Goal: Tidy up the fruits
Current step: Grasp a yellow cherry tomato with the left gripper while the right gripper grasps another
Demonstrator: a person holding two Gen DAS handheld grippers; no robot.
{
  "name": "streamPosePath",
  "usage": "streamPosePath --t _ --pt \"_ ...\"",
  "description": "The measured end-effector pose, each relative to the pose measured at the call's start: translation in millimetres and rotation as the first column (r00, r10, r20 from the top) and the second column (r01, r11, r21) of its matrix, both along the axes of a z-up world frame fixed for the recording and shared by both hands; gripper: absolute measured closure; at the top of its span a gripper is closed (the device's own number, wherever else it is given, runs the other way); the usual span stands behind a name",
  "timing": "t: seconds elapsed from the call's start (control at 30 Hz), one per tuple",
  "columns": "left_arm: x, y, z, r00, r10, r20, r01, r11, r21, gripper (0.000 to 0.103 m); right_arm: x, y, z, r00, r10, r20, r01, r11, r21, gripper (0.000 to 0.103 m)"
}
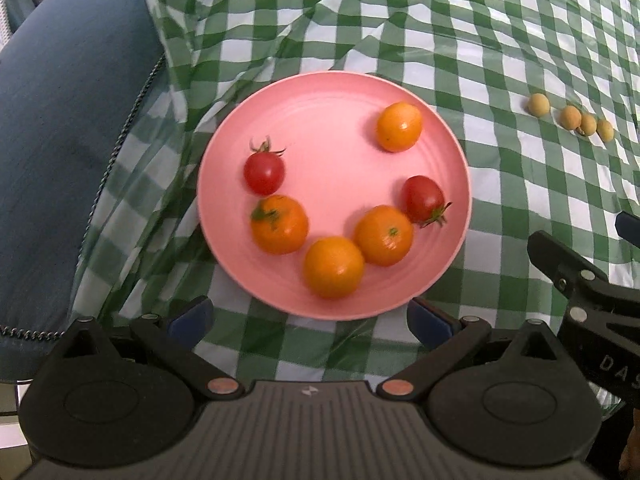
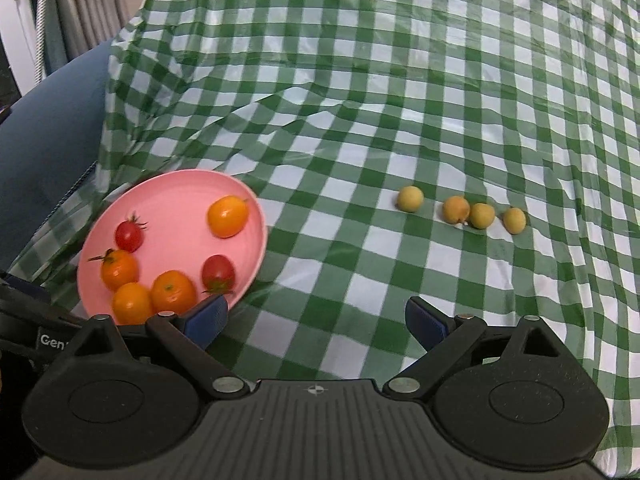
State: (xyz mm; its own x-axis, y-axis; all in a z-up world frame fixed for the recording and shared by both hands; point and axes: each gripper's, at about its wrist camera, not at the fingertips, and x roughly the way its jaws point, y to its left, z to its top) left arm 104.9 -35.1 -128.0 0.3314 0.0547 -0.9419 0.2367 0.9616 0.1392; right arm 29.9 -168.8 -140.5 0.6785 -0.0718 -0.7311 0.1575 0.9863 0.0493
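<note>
A pink plate (image 1: 332, 92) (image 2: 176, 188) lies on the green checked cloth. It holds two red cherry tomatoes (image 1: 264, 170) (image 1: 423, 199) and several orange fruits (image 1: 399, 126) (image 1: 333, 267). Several small yellow-brown round fruits (image 1: 570, 118) (image 2: 456, 209) lie in a row on the cloth to the right of the plate. My left gripper (image 1: 310, 316) is open and empty, just in front of the plate's near rim. My right gripper (image 2: 316, 318) is open and empty over the cloth, right of the plate; its body shows at the right edge of the left wrist view (image 1: 580, 280).
The checked cloth (image 2: 360, 120) is wrinkled and rises at the back. A blue cushion (image 1: 68, 140) with a corded edge lies left of the plate. Grey curtains (image 2: 88, 4) hang at the far left.
</note>
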Motion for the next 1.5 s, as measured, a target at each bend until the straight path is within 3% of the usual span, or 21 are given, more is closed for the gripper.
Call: streamPosePath --t 0.4,0.6,0.8,0.93,1.03,1.17,1.2,1.23,1.27,1.3,1.37,1.5 --pt "15 -61 4 0.996 -0.088 0.028 0.088 0.996 -0.01 0.0 10 -70 -3 0.99 -0.134 0.053 0.136 0.99 -0.033 0.007" --pt "37 -118 10 0.98 -0.175 0.097 0.177 0.984 -0.018 0.0 20 -125 -7 0.97 -0.222 0.097 0.229 0.971 -0.07 0.007" --pt "75 -169 -6 0.96 -0.236 0.15 0.238 0.971 0.009 0.0 40 -168 -25 0.962 -0.247 0.121 0.261 0.958 -0.117 0.008" --pt "104 -189 -23 0.958 -0.246 0.149 0.25 0.968 -0.006 0.0 51 -188 -46 0.964 -0.249 0.091 0.259 0.956 -0.137 0.019" --pt "122 -199 -37 0.964 -0.25 0.095 0.257 0.964 -0.071 0.0 58 -195 -62 0.97 -0.237 0.059 0.243 0.96 -0.139 0.031" --pt "135 -211 -47 0.962 -0.261 0.082 0.27 0.954 -0.134 0.001 67 -196 -73 0.973 -0.214 0.086 0.224 0.965 -0.138 0.033" --pt "136 -213 -48 0.96 -0.266 0.085 0.277 0.948 -0.154 0.005 69 -194 -73 0.976 -0.198 0.093 0.21 0.967 -0.143 0.036" --pt "137 -214 -48 0.957 -0.279 0.084 0.29 0.94 -0.18 0.013 71 -193 -73 0.98 -0.176 0.096 0.188 0.972 -0.144 0.051" --pt "139 -216 -50 0.955 -0.29 0.067 0.297 0.934 -0.196 0.04 72 -190 -73 0.983 -0.155 0.096 0.167 0.976 -0.138 0.067" --pt "139 -217 -51 0.954 -0.292 0.065 0.299 0.936 -0.185 0.049 73 -188 -72 0.985 -0.142 0.093 0.154 0.978 -0.138 0.075" --pt "137 -215 -49 0.951 -0.3 0.077 0.31 0.929 -0.201 0.075 74 -180 -71 0.987 -0.132 0.087 0.145 0.976 -0.16 0.077" --pt "127 -208 -43 0.965 -0.256 0.051 0.261 0.94 -0.221 0.075 62 -178 -63 0.975 -0.199 0.095 0.211 0.969 -0.13 0.077"
